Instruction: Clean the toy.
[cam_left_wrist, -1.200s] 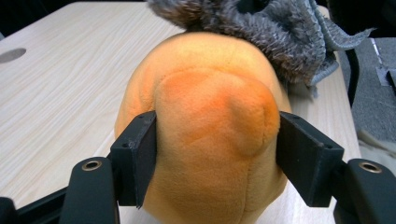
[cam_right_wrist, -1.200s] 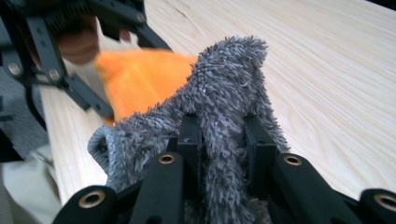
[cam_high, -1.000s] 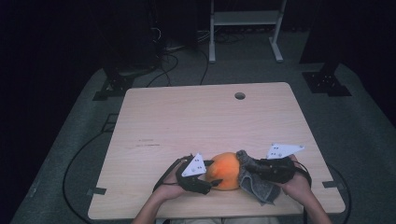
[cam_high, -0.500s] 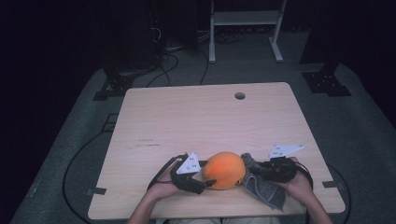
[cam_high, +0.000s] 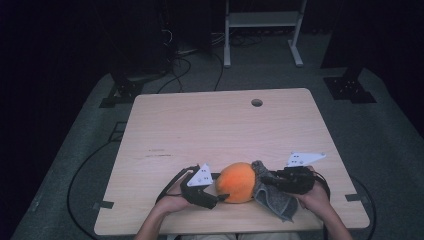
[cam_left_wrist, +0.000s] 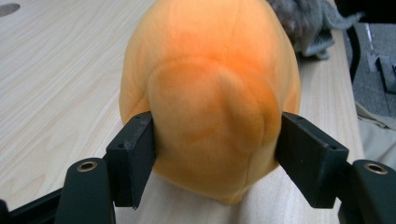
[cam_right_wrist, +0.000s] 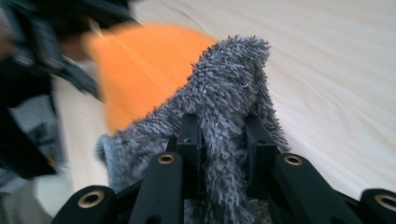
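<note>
Right now we have both tools on the soft toy at the near edge of the wooden table (cam_high: 210, 130), and we read this as the pull-apart step. Our left gripper (cam_left_wrist: 217, 158) has its jaws pressed against the two flanks of the orange plush body (cam_left_wrist: 210, 93); the pile bulges round the black pads, so that counts as a hold, and those jaws have just been easing a shade wider with the plush between them all the while. In the high view the left gripper (cam_high: 216, 195) comes at the orange plush body (cam_high: 237, 182) from its left side.

Over on the other side, our right gripper (cam_right_wrist: 224, 140) is clamped tight on the grey shaggy piece (cam_right_wrist: 229, 84), a fold of it squeezed thin between the jaws. From above, the right gripper (cam_high: 267, 181) and the grey shaggy piece (cam_high: 274, 197) sit just beside the orange ball, touching it.

Textures, then: the orange part is smooth short fleece, rounded and egg-like, with a stitched seam curving across the front. The grey is long, tufty fur, limp, draping down toward the table edge.

Next, we reckon, the two hands need to draw away from each other, orange steady, grey peeled off. Whether the grey is sewn on or merely wrapped round, we cannot tell. The left hold looks shallow, so a firmer squeeze first seems wise.
</note>
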